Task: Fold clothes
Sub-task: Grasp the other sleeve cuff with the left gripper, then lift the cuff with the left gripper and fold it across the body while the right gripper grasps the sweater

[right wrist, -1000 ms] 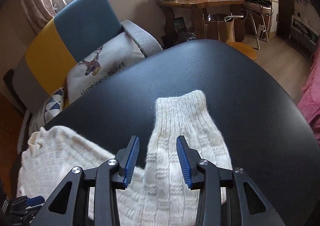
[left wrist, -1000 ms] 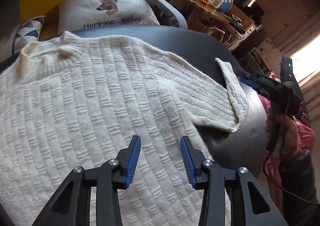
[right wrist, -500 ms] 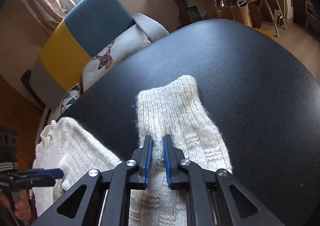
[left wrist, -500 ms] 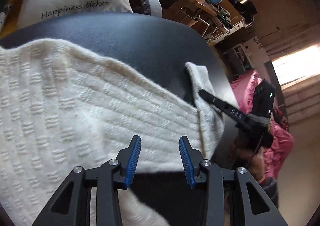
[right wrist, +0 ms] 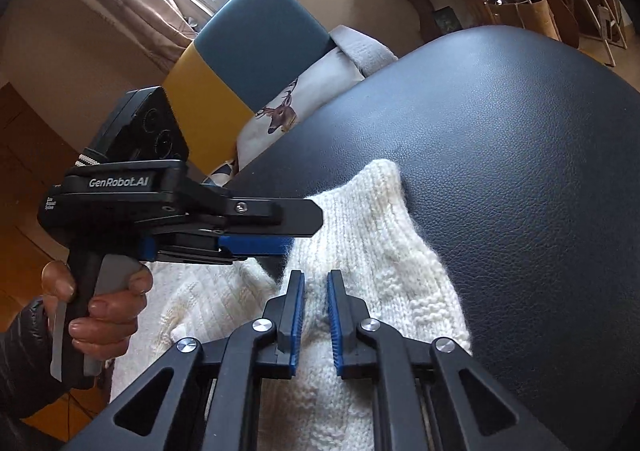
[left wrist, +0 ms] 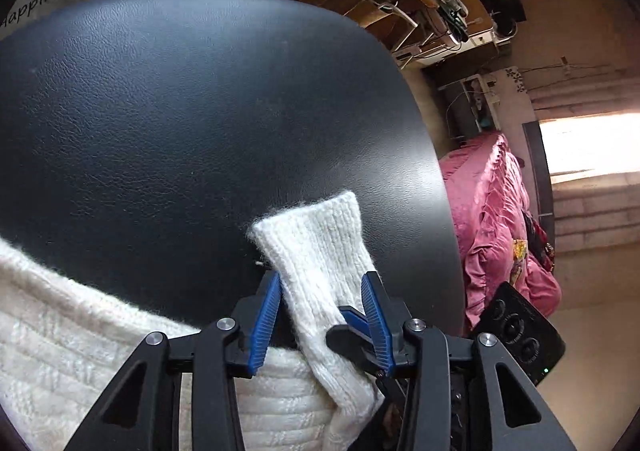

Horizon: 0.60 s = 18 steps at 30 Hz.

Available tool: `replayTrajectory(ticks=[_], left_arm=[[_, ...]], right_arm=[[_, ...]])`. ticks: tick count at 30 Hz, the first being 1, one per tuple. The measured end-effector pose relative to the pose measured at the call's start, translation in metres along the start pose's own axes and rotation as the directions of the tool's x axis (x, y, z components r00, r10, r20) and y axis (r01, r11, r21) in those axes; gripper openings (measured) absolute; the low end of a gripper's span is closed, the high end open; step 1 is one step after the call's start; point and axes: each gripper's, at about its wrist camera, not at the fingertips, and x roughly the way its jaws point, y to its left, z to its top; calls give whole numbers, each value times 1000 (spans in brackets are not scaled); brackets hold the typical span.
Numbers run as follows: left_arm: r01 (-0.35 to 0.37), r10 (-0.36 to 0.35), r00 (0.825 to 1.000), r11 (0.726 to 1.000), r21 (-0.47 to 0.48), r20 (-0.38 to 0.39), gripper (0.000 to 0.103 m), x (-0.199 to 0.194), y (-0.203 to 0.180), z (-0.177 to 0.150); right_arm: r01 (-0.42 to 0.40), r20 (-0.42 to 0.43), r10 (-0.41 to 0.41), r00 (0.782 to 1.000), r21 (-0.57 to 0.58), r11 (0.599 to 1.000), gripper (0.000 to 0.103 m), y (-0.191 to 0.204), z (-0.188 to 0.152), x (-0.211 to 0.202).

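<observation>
Lying on the round black leather table (right wrist: pixel 520 139) is a fluffy white knitted sweater (right wrist: pixel 360 263). Right gripper (right wrist: pixel 316 315) pinches its sleeve; left gripper (left wrist: pixel 324 315) spreads wide around it. Behind stand a blue-and-yellow chair (right wrist: pixel 244 51), deer pillow (right wrist: pixel 288 107) and pink bed (left wrist: pixel 500 235).

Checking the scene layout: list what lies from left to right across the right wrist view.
Person's left hand → black handheld left gripper → cream knitted sweater sleeve → bare black leather tabletop.
</observation>
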Motion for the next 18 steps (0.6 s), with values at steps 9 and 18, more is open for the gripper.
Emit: replayTrajectory(ticks=[9, 18], left_arm=[[-131, 125, 990, 986, 101, 72, 6, -1, -14, -7], [-80, 65, 962, 996, 46, 265, 6, -90, -3, -26]], right_arm=[[130, -24, -132, 991, -76, 989, 13, 25, 2, 8], [-17, 103, 2, 995, 145, 989, 30, 33, 6, -25]])
